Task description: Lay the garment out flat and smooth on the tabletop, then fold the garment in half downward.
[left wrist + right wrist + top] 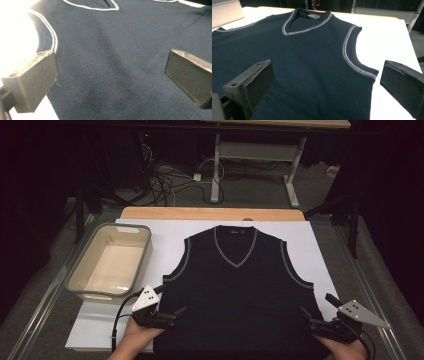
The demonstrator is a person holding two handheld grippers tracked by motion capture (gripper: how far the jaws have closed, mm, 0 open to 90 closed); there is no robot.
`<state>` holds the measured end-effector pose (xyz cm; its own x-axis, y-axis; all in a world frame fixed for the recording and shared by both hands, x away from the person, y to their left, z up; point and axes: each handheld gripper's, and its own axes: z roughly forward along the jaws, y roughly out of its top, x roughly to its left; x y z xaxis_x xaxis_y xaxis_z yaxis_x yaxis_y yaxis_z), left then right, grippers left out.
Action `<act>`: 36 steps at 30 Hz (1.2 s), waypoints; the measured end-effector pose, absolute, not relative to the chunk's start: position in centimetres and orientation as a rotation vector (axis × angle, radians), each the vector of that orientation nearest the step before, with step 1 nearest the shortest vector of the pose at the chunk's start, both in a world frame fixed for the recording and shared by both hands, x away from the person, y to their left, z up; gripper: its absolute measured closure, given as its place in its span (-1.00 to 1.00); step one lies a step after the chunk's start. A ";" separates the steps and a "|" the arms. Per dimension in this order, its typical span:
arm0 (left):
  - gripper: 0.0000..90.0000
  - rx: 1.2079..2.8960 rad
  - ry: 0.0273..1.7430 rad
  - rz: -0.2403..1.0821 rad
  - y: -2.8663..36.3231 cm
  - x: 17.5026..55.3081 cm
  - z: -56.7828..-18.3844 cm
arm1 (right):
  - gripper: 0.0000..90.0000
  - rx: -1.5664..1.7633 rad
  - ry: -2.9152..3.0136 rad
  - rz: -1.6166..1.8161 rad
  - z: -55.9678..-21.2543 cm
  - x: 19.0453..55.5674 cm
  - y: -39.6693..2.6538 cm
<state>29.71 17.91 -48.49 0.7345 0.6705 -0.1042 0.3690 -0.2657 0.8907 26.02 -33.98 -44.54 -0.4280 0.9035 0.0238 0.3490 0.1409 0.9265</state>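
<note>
Dark navy knitted sleeveless V-neck vest with grey trim [239, 290] lying flat, neck away from the person, on the white-covered worktop [320, 247]; left tongs [170, 307] and right tongs [315, 307] at its lower corners, both wide apart, holding nothing; beige plastic basin [87, 287] just left.

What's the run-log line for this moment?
left gripper: open, over vest | right gripper: open | vest: flat | bin: empty

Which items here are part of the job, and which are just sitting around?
In the job:
- dark navy knitted sleeveless vest with grey-trimmed V-neck, spread flat
- left claw, open at its lower left side
- right claw, open at its lower right side

Lying about:
- beige rectangular plastic tub, empty, left of the vest
- white sheet on the table
- cables on the floor
</note>
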 end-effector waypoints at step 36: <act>-1.00 1.873 0.808 0.373 17.9 29.6 -48.5 | -0.99 1.171 1.915 1.261 -44.0 36.6 -29.8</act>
